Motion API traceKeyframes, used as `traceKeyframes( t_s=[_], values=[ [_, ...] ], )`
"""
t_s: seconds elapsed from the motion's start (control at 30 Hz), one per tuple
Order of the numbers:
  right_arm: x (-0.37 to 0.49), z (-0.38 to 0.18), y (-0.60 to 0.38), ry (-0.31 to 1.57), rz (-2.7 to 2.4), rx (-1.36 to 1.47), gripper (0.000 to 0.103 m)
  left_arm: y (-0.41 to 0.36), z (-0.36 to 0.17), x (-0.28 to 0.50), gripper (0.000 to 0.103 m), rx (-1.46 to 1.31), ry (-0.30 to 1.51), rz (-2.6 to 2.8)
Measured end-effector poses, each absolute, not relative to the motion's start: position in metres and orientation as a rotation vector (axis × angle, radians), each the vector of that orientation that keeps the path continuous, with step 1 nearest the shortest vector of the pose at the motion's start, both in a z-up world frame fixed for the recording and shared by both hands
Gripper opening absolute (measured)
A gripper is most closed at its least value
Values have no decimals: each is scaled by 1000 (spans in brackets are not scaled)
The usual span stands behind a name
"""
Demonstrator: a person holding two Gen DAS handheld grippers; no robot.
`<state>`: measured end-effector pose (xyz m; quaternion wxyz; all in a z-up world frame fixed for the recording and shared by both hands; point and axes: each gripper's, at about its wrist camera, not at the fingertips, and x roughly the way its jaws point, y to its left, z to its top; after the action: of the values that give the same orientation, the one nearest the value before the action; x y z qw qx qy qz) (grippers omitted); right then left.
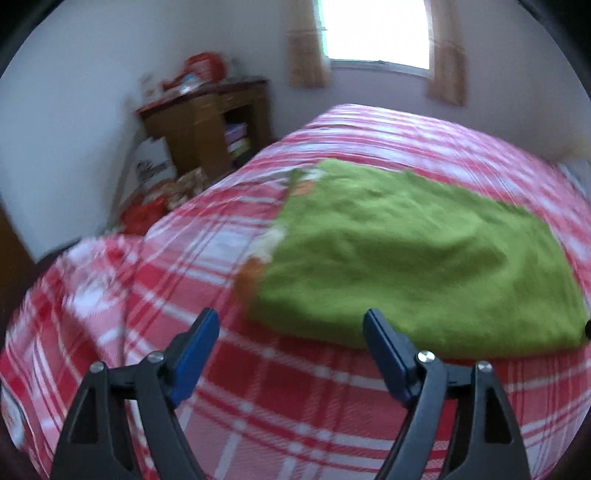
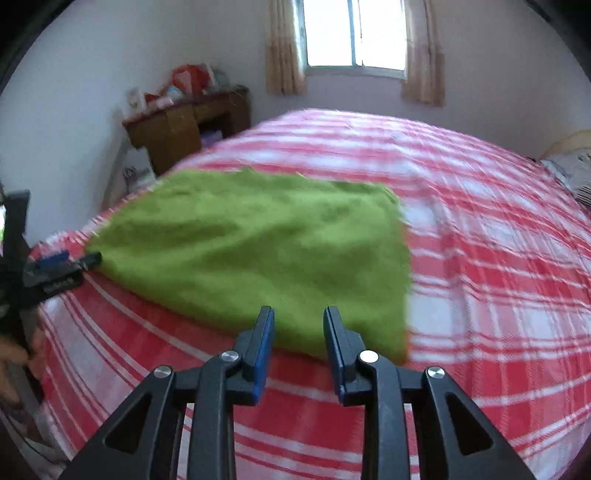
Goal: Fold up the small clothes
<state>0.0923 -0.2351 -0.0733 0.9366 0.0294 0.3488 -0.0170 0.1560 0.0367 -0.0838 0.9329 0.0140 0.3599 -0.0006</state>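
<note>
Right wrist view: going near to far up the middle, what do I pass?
Right tool → green cloth → red plaid bedspread → window.

Motion blur smears the red plaid bed cover (image 1: 332,406) and the green cloth (image 1: 424,258) in both wrist views, so the orange and white patches (image 1: 269,243) along the cloth's left edge cannot be made out. The clutter (image 2: 184,85) on the wooden cabinet (image 2: 173,133) is too soft and small to name. In the right wrist view the left gripper (image 2: 70,260) is cut off by the picture's left edge, and the pillow (image 2: 576,173) by the right.
</note>
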Motion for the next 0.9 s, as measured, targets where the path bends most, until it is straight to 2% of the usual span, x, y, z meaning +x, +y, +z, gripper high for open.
traceKeyframes(
  t_s=[0.13, 0.27, 0.3, 0.4, 0.57, 0.7, 0.73, 0.8, 0.83, 0.87, 0.9],
  values=[
    [119, -81, -201, 697, 27, 68, 28, 49, -88, 156, 83, -51, 741, 24],
    [136, -115, -181, 807, 30, -2, 30, 63, -91, 158, 83, -129, 756, 27],
    [131, -119, -179, 785, 30, -22, 30, 65, -92, 161, 83, -135, 759, 29],
    [126, -118, -180, 784, 43, -39, 30, 68, -94, 164, 83, -162, 749, 20],
    [123, -122, -186, 768, 62, -8, 30, 59, -117, 189, 84, -374, 828, -102],
    [123, -125, -186, 752, 75, -4, 32, 46, -113, 194, 84, -381, 772, -79],
    [123, -125, -187, 749, 84, 4, 34, 46, -112, 197, 80, -410, 764, -87],
    [122, -125, -188, 746, 96, 14, 35, 48, -113, 205, 63, -465, 767, -102],
    [121, -126, -189, 743, 100, 22, 36, 50, -113, 207, 37, -489, 772, -110],
    [121, -126, -190, 741, 103, 25, 36, 52, -116, 210, 26, -523, 786, -132],
    [122, -126, -190, 739, 105, 28, 36, 53, -117, 211, 26, -544, 792, -134]
  ],
)
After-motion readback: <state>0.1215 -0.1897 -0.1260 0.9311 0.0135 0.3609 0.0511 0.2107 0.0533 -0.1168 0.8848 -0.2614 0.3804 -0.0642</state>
